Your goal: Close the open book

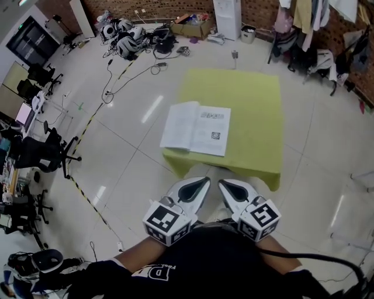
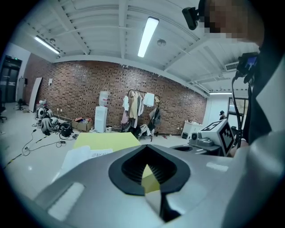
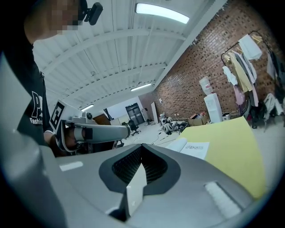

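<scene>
The open book (image 1: 196, 128) lies flat with white pages up on the near left part of a table covered in yellow-green cloth (image 1: 248, 99). My left gripper (image 1: 200, 183) and right gripper (image 1: 226, 185) are side by side close to my body, short of the table's near edge, tips toward the book. Both are shut with nothing between the jaws. In the left gripper view the book (image 2: 82, 155) shows beyond the shut left gripper (image 2: 149, 171). The right gripper view has the book (image 3: 189, 147) on the cloth (image 3: 229, 142) past the shut right gripper (image 3: 138, 178).
Black office chairs (image 1: 44, 153) stand at the left beside a yellow-black floor tape line (image 1: 87, 198). Cables (image 1: 111, 82), helmets and bags (image 1: 125, 38), a cardboard box (image 1: 193, 26) and a white dispenser (image 1: 227, 17) line the brick wall. A clothes rack (image 1: 307, 35) stands at back right.
</scene>
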`<state>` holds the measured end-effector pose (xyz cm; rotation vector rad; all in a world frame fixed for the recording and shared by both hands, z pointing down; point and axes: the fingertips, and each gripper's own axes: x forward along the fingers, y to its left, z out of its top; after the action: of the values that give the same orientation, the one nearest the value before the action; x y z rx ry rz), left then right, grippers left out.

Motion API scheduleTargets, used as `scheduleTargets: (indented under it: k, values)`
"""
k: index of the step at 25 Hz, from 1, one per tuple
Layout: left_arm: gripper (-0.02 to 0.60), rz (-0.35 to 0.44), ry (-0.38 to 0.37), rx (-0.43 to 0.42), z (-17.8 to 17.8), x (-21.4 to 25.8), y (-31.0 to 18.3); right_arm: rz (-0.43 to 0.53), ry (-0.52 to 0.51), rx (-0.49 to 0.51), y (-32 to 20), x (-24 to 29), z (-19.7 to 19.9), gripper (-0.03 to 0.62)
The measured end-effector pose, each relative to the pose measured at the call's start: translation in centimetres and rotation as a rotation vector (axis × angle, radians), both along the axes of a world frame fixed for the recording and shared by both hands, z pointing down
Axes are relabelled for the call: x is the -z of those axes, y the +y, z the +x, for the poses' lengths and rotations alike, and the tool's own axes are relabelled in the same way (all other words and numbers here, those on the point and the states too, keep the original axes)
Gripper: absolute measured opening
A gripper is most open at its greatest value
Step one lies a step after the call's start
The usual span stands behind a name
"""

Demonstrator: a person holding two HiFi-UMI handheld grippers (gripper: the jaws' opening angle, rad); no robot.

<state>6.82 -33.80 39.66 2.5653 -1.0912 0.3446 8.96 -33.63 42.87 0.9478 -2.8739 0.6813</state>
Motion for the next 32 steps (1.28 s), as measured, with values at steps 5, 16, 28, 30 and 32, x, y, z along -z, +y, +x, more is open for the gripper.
scheduleTargets:
  k: [5,16,28,30,32]
  values:
    - [0.008,-0.012,0.0,0.0,-0.7,-0.6,-0.5,-0.011,0.001,0.01,-0.6,-0.5,-0.9,0.008]
    - [0.008,-0.021,0.044,-0.019,-5.0,-0.9,-4.3,-0.016,0.038,-0.026,-4.2,-0.7,-4.8,0.008]
    - [0.008,-0.055,0.101,-0.069,-13.2,-1.6,-9.6,-0.042,0.09,-0.069,-9.3,-1.0,-13.4,0.008]
    - [0.008,-0.062,0.113,-0.075,-14.7,-1.9,-10.2,-0.05,0.099,-0.078,-9.8,-1.4,-14.8,0.008]
    - [0.008,-0.068,0.123,-0.08,-16.1,-2.2,-10.8,-0.057,0.113,-0.079,-10.4,-1.7,-16.3,0.008]
